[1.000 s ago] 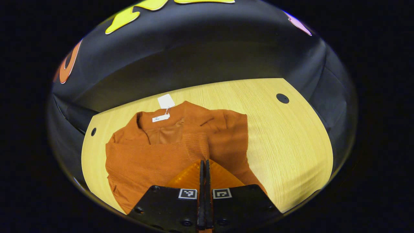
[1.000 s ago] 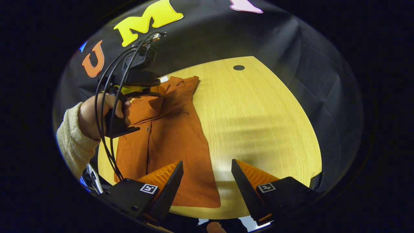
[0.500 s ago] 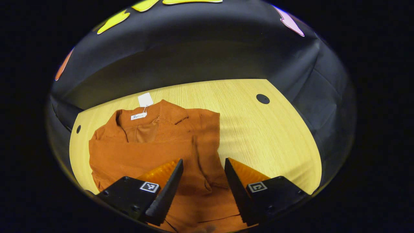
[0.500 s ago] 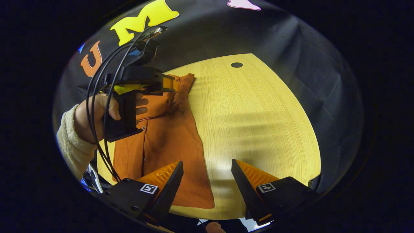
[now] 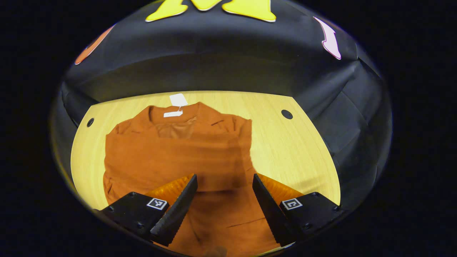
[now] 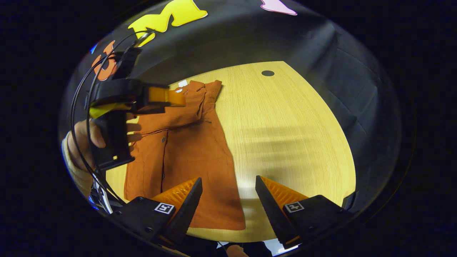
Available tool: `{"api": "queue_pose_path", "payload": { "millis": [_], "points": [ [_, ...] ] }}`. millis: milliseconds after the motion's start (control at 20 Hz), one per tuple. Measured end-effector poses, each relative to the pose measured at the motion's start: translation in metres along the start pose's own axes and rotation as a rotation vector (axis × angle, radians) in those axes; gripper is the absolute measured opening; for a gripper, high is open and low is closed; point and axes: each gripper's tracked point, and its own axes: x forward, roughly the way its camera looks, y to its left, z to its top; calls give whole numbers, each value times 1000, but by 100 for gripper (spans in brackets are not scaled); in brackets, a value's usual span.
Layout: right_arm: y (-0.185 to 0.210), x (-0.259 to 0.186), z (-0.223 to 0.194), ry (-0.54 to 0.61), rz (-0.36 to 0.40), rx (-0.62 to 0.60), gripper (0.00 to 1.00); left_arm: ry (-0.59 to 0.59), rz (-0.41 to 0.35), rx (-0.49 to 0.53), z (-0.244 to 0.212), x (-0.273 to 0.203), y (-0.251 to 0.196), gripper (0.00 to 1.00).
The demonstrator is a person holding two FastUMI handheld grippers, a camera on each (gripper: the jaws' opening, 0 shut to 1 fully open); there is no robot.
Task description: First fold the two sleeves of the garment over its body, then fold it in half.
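Rust-orange shirt (image 5: 178, 157): flat on the pale wood surface (image 5: 285, 142), sleeves across its body.
Left gripper (image 5: 224, 200): jaws released above it.
Right gripper (image 6: 228, 203): jaws released, near the hem.

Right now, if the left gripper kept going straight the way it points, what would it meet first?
Probably the orange garment: the left gripper is open, and the folded cloth lies directly between and ahead of its fingers on the wooden table. How high it hangs above the cloth is unclear.

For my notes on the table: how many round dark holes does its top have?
2. One hole lies near the far right corner of the table, one near the far left corner. The garment may hide others.
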Motion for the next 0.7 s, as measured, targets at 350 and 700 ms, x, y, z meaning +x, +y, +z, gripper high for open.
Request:
{"api": "queue_pose_path", "payload": {
  "millis": [350, 700],
  "points": [
    [38, 4, -29, 59, 46, -60, 95, 50, 3, 7, -79, -66, 85, 100],
    [67, 9, -76, 215, 201, -83, 95, 166, -78, -16, -174, -125, 166, 100]
  ]
}}
